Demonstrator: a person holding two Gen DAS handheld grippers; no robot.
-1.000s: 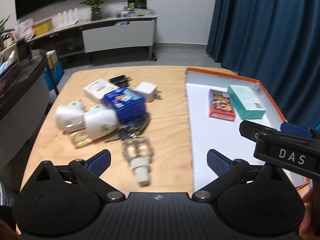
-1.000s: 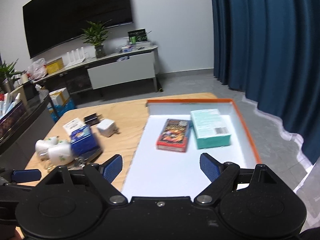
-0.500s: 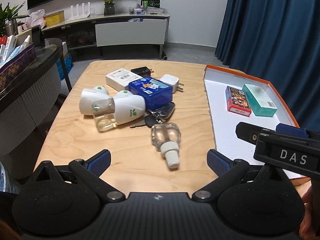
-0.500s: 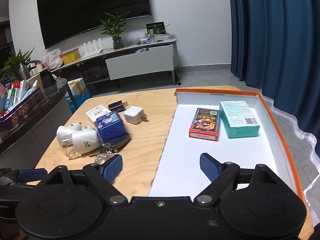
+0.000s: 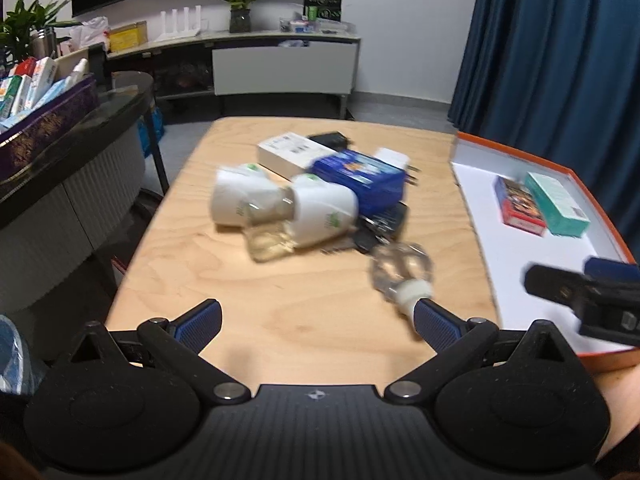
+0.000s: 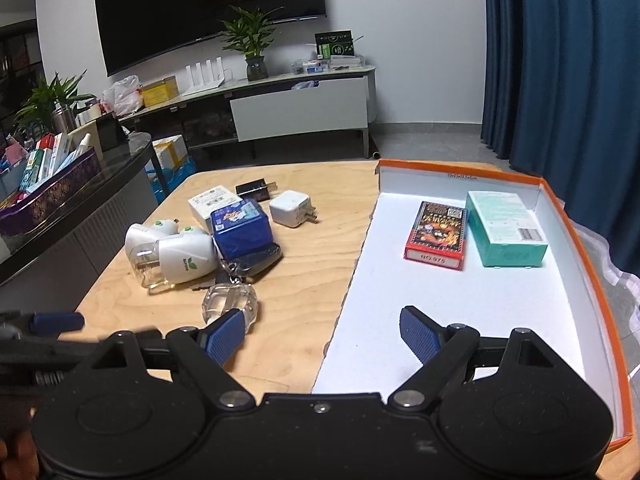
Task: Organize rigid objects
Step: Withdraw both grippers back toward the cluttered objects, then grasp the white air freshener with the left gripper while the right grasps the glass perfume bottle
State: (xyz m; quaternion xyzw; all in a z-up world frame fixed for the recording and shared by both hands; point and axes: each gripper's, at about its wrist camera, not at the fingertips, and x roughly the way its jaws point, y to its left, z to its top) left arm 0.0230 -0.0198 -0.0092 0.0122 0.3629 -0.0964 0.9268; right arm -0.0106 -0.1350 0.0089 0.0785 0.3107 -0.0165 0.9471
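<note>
Wooden surface (image 6: 304, 276) carried clutter; orange-rimmed tray (image 6: 576, 240) to right held two boxes. Clear bottle (image 5: 402, 270) lay nearest, just ahead of left gripper (image 5: 316, 320), cap toward its right finger, axis roughly fore-aft. Right gripper (image 6: 320, 338) alongside. Both spread, empty.

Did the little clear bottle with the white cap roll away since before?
No. The clear bottle lies beside the car key, just as before; only the cameras shifted.
</note>
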